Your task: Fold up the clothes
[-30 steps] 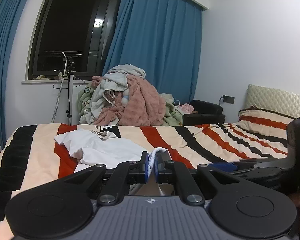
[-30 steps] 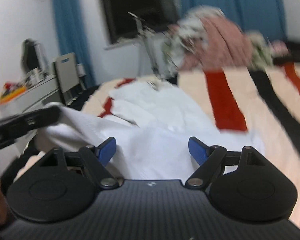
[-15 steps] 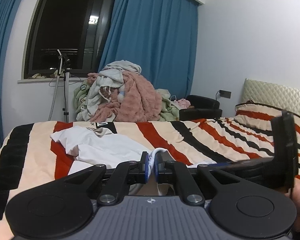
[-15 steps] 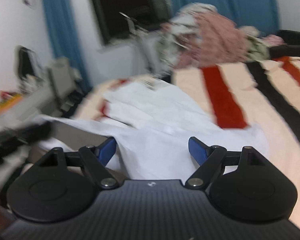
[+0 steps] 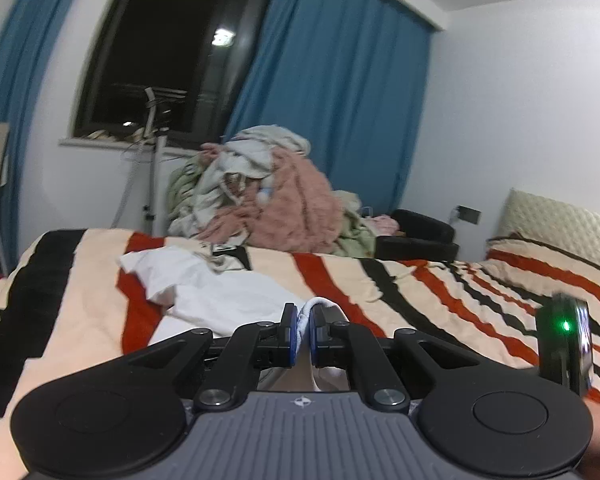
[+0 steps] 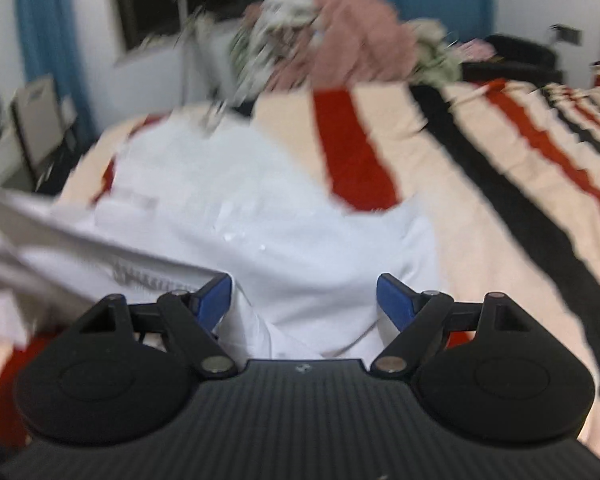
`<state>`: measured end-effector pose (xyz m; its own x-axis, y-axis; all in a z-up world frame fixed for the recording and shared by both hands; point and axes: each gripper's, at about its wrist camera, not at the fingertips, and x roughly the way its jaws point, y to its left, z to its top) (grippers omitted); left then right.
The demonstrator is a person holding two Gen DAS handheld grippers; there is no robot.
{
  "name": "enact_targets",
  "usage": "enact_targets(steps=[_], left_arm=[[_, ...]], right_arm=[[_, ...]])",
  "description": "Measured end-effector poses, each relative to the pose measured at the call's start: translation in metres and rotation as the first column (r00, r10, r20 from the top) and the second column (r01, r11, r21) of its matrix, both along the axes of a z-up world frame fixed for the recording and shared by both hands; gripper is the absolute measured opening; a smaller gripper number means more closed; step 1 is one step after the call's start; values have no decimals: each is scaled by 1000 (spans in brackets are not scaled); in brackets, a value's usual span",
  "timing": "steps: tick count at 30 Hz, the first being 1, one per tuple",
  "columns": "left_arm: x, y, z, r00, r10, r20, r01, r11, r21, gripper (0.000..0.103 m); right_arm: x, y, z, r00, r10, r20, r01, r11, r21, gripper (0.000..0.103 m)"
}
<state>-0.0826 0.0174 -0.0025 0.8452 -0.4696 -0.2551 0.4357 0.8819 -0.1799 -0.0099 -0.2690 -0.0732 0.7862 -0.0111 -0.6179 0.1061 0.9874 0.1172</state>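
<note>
A white garment [image 5: 220,296] lies spread on the striped bed, its far end near the bed's foot. My left gripper [image 5: 303,330] is shut on a folded edge of the white garment, held a little above the bed. In the right wrist view the garment [image 6: 284,216] fills the middle, and a lifted edge runs off to the left. My right gripper [image 6: 304,300] is open, its blue pads wide apart just over the garment's near part, holding nothing. The right gripper's body [image 5: 564,344] shows at the right edge of the left wrist view.
The bed cover [image 5: 420,292] has red, black and cream stripes. A heap of pink and pale clothes [image 5: 268,196] sits beyond the bed's far side under the window. A black armchair [image 5: 416,236] stands at the right, a headboard [image 5: 560,220] beyond it.
The right gripper has swung to the right and moved lower over the garment, still open. The left gripper keeps its hold and has risen slightly.
</note>
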Motion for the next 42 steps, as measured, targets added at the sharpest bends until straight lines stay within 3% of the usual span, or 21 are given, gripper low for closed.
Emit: enact_targets(steps=[4,6,10,13,17,21,27,29,31,33,37,40,42], left_arm=[[-2,2,2,1000,10,7,-10,1000,-11,6],[-4,1,3,1000,7,19,-6,1000,-14,6],[-8,0,6,999,0,42,1,1000,-20,6],[-11,-1,9,998,-4,59,6,1000,-25,6],[-13,-3,8,999,-4,53,5,1000,-22,6],[-14,-4,8,998,-8,58,9,1000,-17,6],[-13,-5,8,998,-18,55,18,1000,-15,6],[-13,-5,7,998,-21,54,22,1000,-12,6],[-13,-6,7,998,-25,54,25,1000,-8,6],[-13,-7,6,998,-27,54,27,1000,-4,6],[-12,-10,5,997,-46,54,46,999,9,6],[-12,-12,4,997,-54,56,53,998,20,6],[-12,-12,3,997,-56,54,55,998,23,6]], right_arm=[[-6,0,4,999,-25,26,26,999,-40,81],[-17,-4,16,987,-95,127,106,991,-83,81],[-46,-13,40,922,-196,335,231,971,-67,82],[-46,-13,38,934,-150,323,164,986,-18,82],[-38,1,32,965,1,263,-1,1000,2,81],[-46,18,38,940,135,313,-136,991,-19,81],[-57,43,46,871,315,378,-331,943,-23,81],[-56,58,47,851,371,372,-370,926,-77,81],[-52,66,47,851,364,378,-352,930,-103,81],[-48,61,48,863,313,396,-321,946,-48,81],[-28,25,45,907,196,372,-283,939,197,83],[-18,15,39,921,197,335,-302,905,300,83],[-14,22,39,916,242,321,-339,894,293,83]])
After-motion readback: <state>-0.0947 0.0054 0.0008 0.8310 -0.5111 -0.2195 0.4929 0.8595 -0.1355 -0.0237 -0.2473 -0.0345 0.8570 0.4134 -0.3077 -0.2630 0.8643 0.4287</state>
